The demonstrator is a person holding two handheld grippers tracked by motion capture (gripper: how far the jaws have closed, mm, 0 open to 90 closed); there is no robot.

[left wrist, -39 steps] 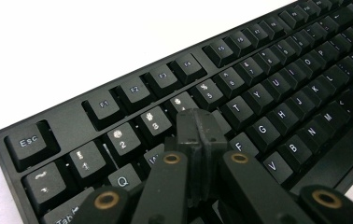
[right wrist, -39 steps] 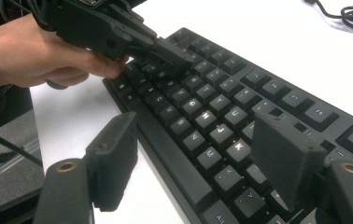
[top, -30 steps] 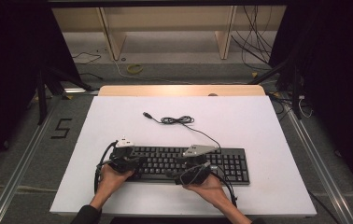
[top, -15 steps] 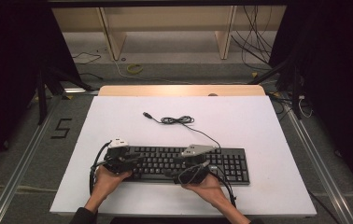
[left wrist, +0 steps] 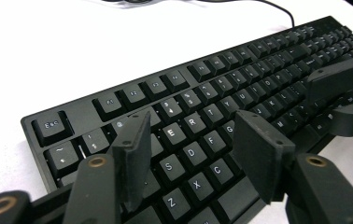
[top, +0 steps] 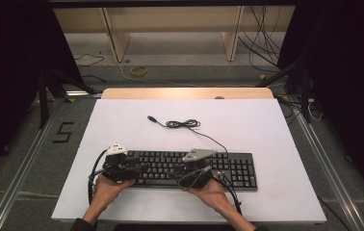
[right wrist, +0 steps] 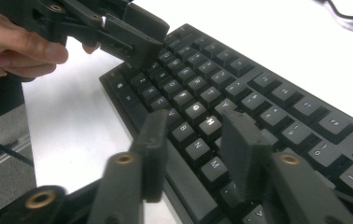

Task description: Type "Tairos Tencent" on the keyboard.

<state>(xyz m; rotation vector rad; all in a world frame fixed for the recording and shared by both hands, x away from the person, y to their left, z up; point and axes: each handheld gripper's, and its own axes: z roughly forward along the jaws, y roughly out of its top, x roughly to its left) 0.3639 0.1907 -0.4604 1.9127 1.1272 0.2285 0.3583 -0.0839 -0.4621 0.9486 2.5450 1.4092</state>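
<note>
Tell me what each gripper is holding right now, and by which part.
Nothing is held. The left gripper has just been opening and the right gripper closing; both stand apart over the black keyboard, no key between their pads.

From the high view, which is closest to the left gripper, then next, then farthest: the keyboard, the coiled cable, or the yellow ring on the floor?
1. Keyboard: right under the left gripper, at the table's near edge.
2. Coiled cable: farther back, mid-table, behind the keyboard.
3. Yellow ring: farthest, on the floor beyond the table's far edge.
</note>
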